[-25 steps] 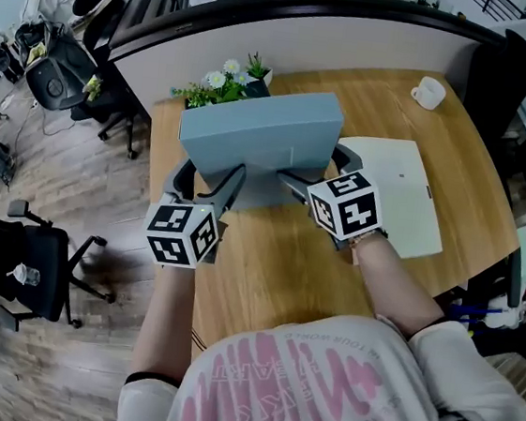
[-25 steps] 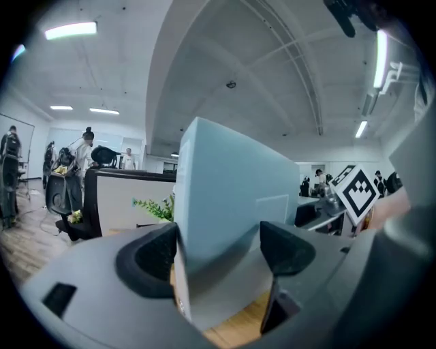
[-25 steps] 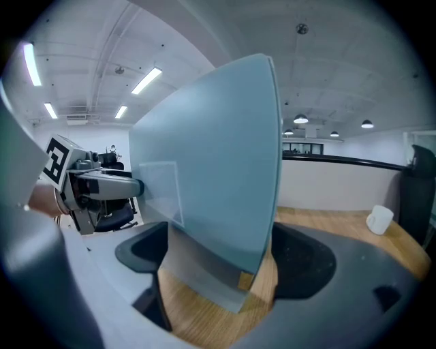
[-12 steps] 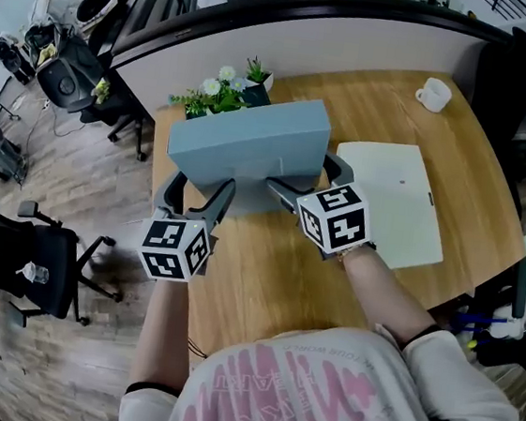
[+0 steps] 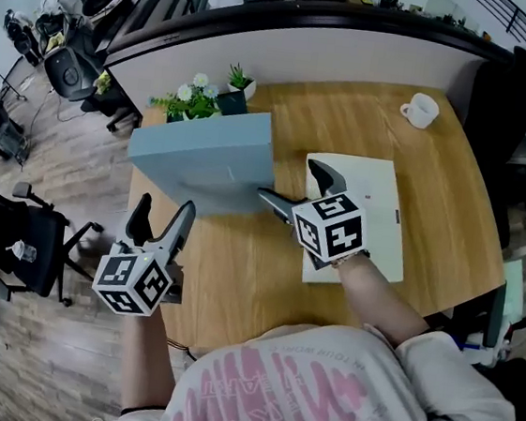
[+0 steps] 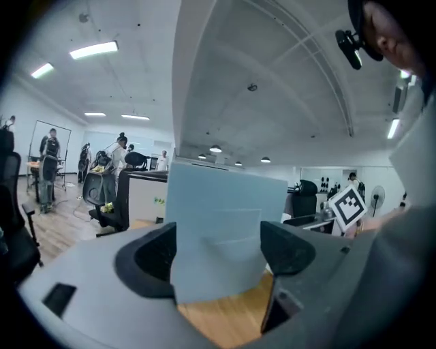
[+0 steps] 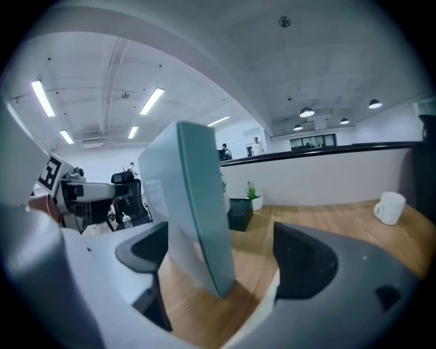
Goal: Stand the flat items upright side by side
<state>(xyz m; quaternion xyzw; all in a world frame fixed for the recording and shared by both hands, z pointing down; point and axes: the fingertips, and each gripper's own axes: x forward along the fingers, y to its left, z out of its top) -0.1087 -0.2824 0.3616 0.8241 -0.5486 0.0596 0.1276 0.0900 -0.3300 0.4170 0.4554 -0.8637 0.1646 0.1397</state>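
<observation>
A large blue-grey flat box [image 5: 203, 156] stands upright on its edge on the wooden table [image 5: 437, 177], with nothing holding it. A pale flat item [image 5: 377, 204] lies flat to its right. My left gripper [image 5: 161, 217] hangs open near the table's left front edge, well short of the box. In the left gripper view the box [image 6: 218, 204] shows face-on beyond the jaws. My right gripper [image 5: 296, 188] is open over the pale item's left edge, close to the box's near right corner. In the right gripper view the box's thin edge [image 7: 204, 204] stands between the wide jaws, untouched.
A potted plant with white flowers [image 5: 200, 101] sits right behind the box. A white mug [image 5: 420, 109] stands at the far right of the table. A curved partition [image 5: 357, 50] closes the table's far side. Office chairs [image 5: 14, 243] stand on the floor to the left.
Both grippers have drawn back from the box toward me, the left one further, out to the table's left front edge. The box stays upright by itself.
</observation>
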